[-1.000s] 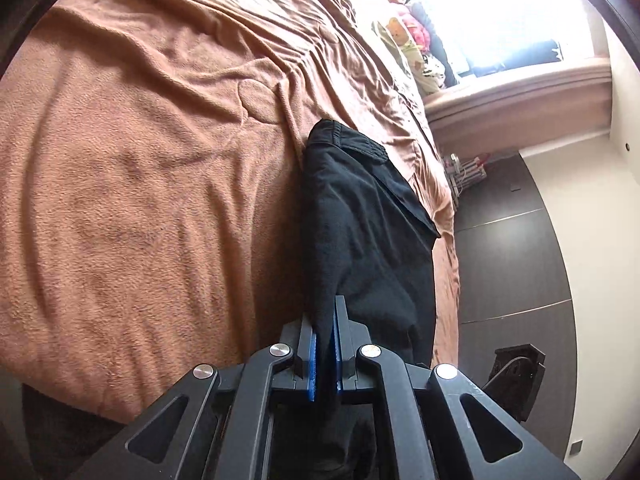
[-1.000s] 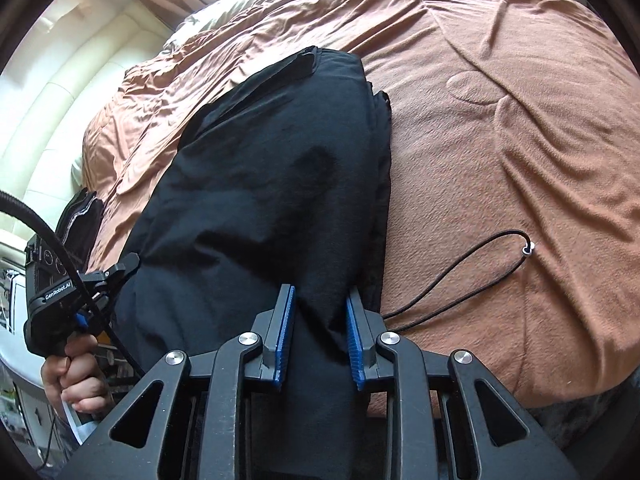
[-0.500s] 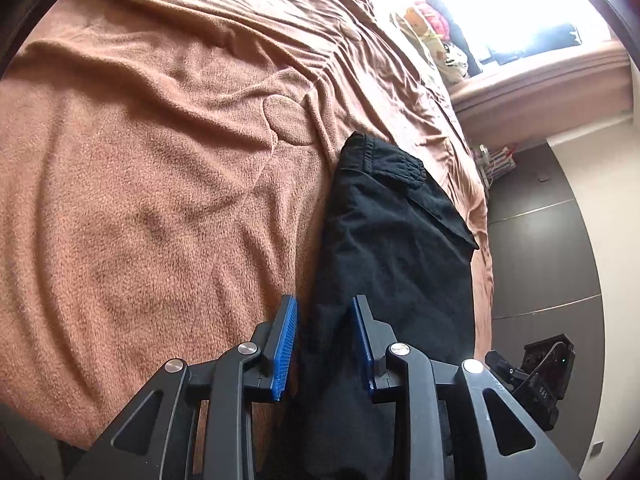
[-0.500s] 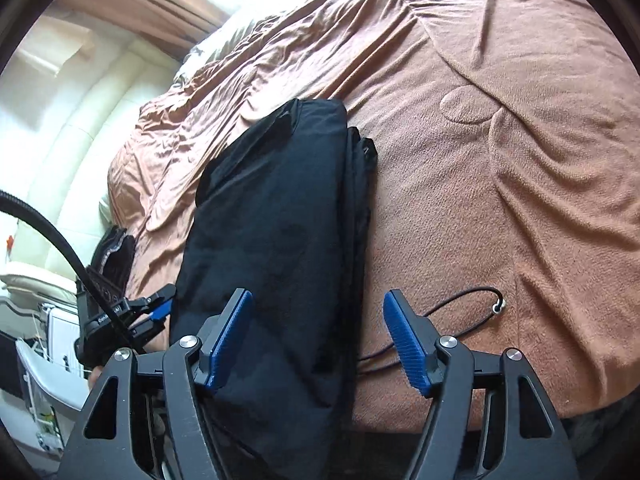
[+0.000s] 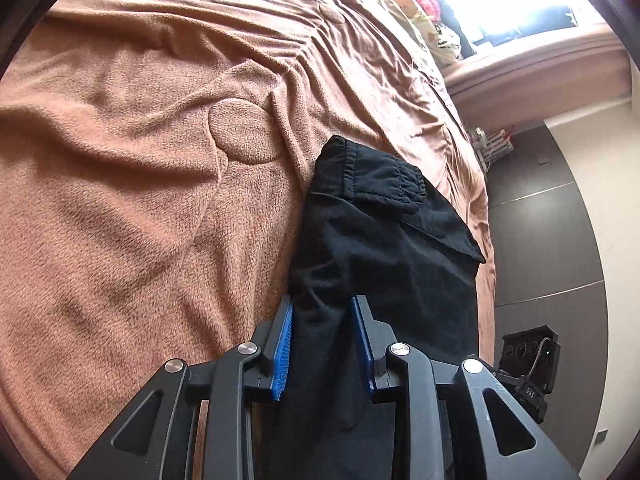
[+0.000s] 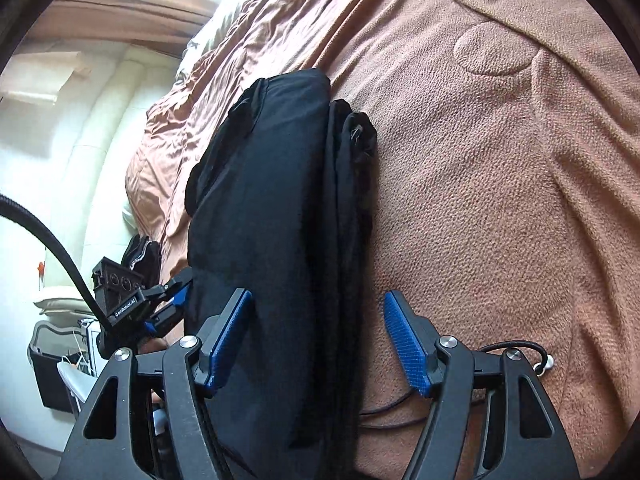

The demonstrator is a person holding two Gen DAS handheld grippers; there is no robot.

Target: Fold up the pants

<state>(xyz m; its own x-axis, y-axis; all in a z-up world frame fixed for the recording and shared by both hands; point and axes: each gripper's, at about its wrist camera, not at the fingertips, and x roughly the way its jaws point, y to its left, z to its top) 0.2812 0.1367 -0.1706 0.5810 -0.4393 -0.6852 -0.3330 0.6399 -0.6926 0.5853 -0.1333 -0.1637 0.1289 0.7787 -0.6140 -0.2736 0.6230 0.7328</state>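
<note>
Pants (image 5: 384, 264) folded on brown blanket (image 5: 120, 200), both tools spread apart

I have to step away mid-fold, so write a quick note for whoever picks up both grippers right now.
Left gripper: open, fingers either side of the pants' near edge, nothing clamped.
Right gripper: open wide, also astride the near end.
Pants: folded into a narrow black bundle on the brown blanket; a drawstring trails out beside it.
Left: tuck the string, check the fold.

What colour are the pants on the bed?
Plain black pants, clearest in the left wrist view.
</note>
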